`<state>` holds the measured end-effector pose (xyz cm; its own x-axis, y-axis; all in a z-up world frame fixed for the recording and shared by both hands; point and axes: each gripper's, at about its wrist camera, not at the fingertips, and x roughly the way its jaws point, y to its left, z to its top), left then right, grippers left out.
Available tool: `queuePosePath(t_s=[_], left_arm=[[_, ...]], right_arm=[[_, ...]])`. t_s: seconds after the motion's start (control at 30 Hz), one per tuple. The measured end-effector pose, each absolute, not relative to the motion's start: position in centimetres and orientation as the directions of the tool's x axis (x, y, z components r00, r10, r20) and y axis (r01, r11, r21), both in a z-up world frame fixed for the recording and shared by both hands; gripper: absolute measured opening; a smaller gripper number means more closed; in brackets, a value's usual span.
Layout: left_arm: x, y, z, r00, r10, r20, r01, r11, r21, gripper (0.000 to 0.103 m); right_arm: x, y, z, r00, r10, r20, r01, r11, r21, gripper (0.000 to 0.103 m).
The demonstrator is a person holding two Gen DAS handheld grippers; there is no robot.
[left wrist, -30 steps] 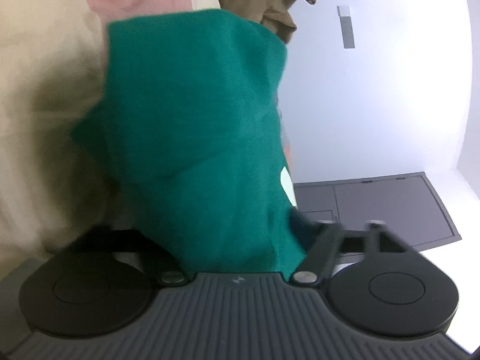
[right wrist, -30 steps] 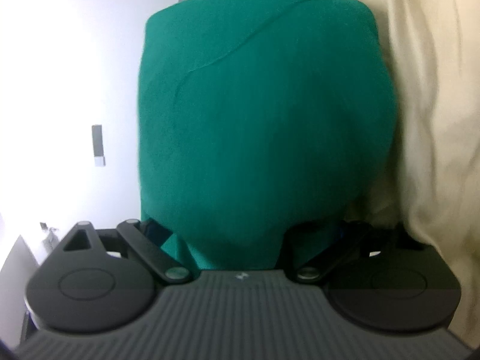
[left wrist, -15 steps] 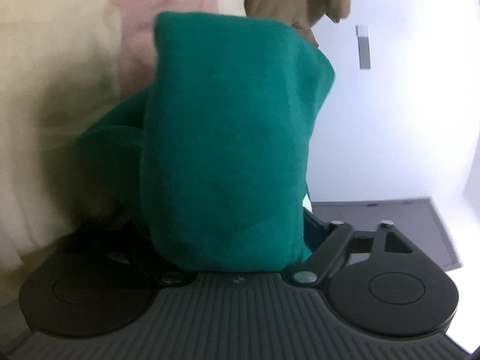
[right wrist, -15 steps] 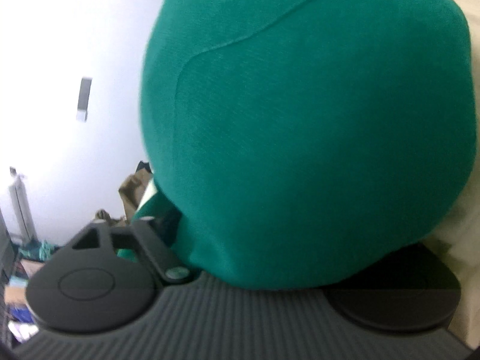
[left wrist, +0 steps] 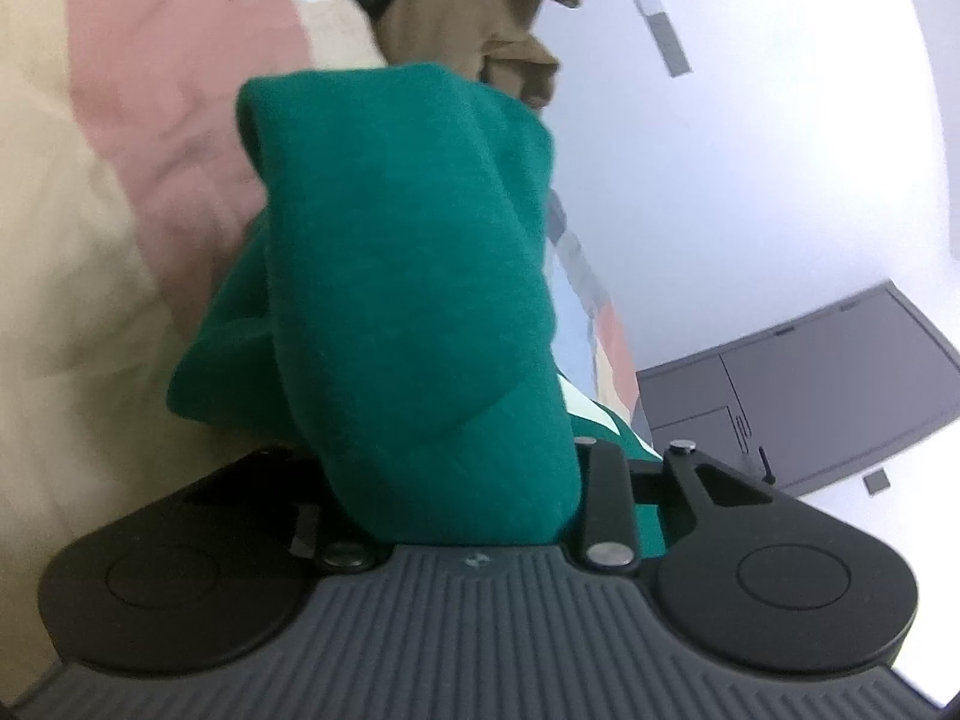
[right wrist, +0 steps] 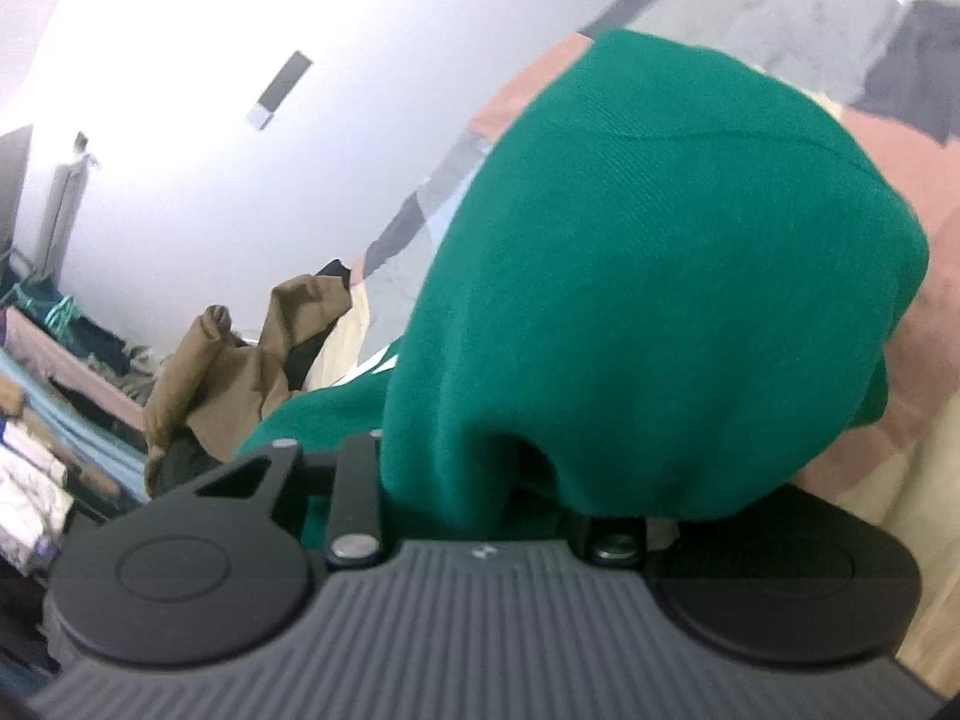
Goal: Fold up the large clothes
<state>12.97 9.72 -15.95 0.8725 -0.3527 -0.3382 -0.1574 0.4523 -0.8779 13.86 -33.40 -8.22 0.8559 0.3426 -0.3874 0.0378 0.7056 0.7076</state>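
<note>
Covering both grippers, the green garment (left wrist: pixel 414 300) (right wrist: pixel 660 312) hung over the bed (left wrist: pixel 90 276); each gripper's jaws stayed hidden, state unclear.

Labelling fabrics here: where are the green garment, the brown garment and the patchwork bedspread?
green garment (left wrist: pixel 414 300): left wrist view, draped front fold.
brown garment (right wrist: pixel 240 360): right wrist view, crumpled middle.
patchwork bedspread (left wrist: pixel 180 78): left wrist view, pink patch.
</note>
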Motion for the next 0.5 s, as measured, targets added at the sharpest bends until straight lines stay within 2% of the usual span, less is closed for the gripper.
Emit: queuePosePath(t_s=[0.3, 0.5], left_arm=[[12.2, 8.0, -13.1, 0.875, -0.397, -0.277, -0.025, 0.535, -0.844, 0.036], [11.5, 5.5, -10.3, 0.865, -0.444, -0.232, 0.066, 0.561, -0.825, 0.036]], right_arm=[[12.5, -33.5, -5.3, 0.868, 0.360, -0.341, -0.069, 0.769, 0.635, 0.035], [10.4, -35.3, -3.1, 0.881, 0.368, -0.295, -0.106, 0.764, 0.637, 0.035]])
